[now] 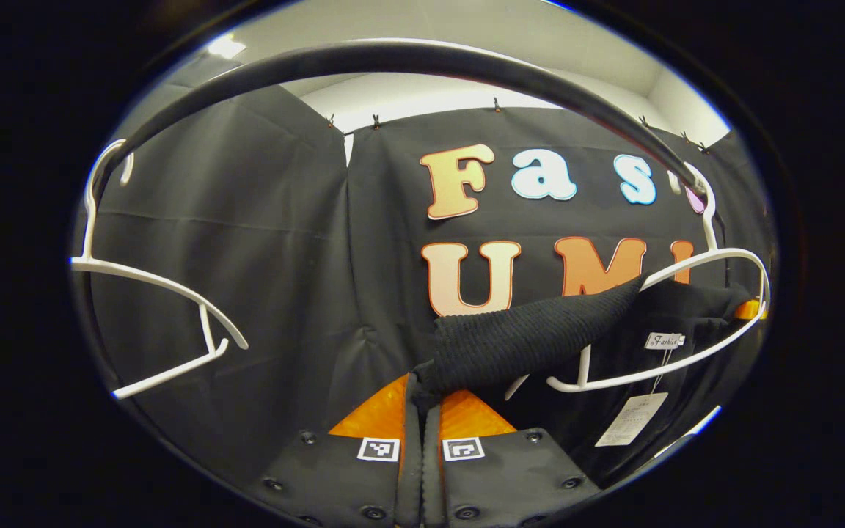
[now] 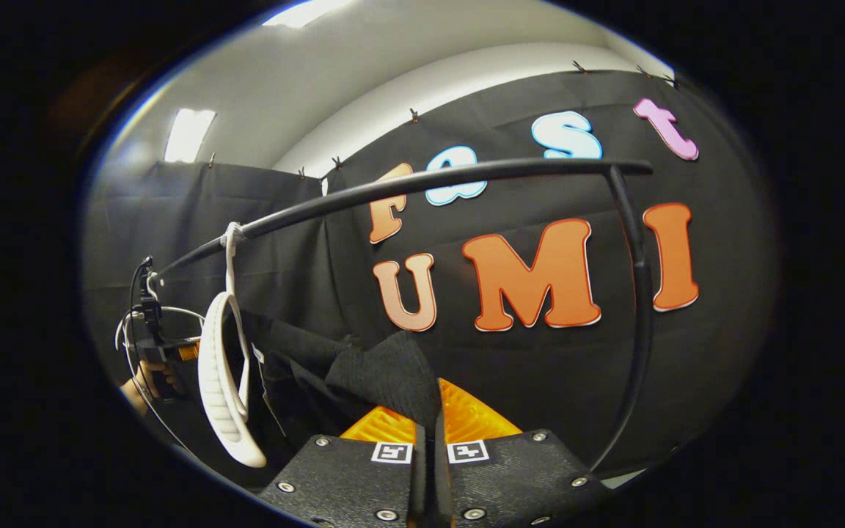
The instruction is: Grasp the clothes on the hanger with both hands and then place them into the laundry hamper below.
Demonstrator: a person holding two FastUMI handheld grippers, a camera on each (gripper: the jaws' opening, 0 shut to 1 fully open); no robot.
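A black knit garment [image 1: 540, 334] hangs on a white hanger [image 1: 686, 367] at the right of the left gripper view, with a paper tag [image 1: 631, 418] dangling below it. My left gripper [image 1: 422, 392] is shut on one pulled-out end of the knit. In the right gripper view the same garment [image 2: 386, 374] stretches from the white hanger [image 2: 221, 396] toward me, and my right gripper [image 2: 430, 414] is shut on its near end. The left gripper [image 2: 155, 345], held by a hand, sits beyond the hanger at the far left.
A black rail [image 1: 393, 59] runs overhead and carries a second, bare white hanger [image 1: 151, 290] at the left. In the right gripper view the rail [image 2: 430, 180] bends down into an upright post [image 2: 639, 308] at the right.
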